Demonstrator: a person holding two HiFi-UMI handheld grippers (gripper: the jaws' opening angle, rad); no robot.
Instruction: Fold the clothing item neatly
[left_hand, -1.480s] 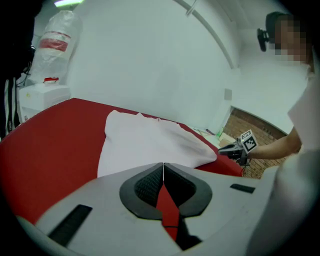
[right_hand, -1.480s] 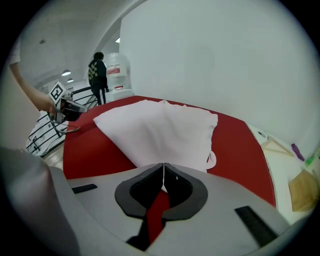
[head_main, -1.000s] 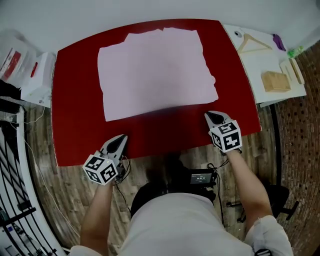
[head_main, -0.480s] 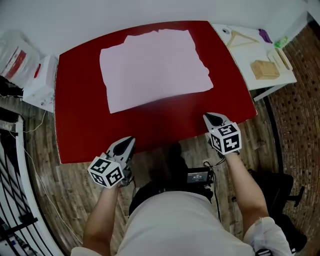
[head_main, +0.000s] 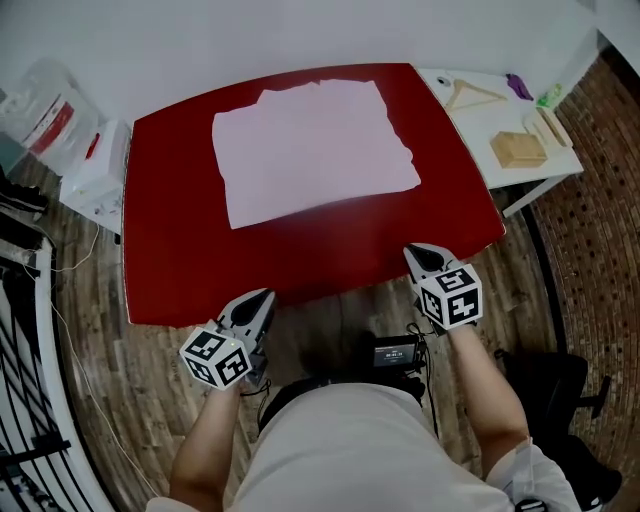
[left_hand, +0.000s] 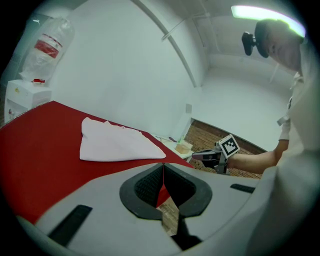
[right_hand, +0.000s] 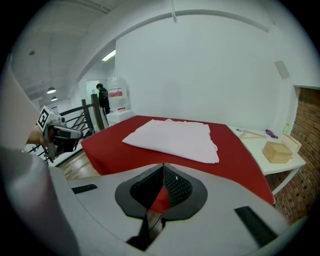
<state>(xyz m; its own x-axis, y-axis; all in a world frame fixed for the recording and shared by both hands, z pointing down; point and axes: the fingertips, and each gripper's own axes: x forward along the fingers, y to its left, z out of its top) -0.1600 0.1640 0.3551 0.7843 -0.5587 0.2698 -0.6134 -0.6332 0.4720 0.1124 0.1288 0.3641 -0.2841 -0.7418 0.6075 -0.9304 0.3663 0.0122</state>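
head view: pink garment (head_main: 312, 150) flat, far-centre on red desk (head_main: 300, 265); left gripper (head_main: 262, 297) and right gripper (head_main: 414, 251) off its near edge | left gripper view: fingers (left_hand: 148, 186) pressed together, empty | right gripper view: fingers (right_hand: 176, 189) pressed together, empty; risk: reaching in closed would drag and rumple the cloth.

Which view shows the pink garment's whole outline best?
The head view: the pink garment lies fully visible from above on the red table. Both gripper views see it at a low, foreshortened angle.

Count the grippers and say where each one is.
2. The left gripper is at the red table's near edge, left side. The right gripper is at the same edge, right side. None seems hidden.
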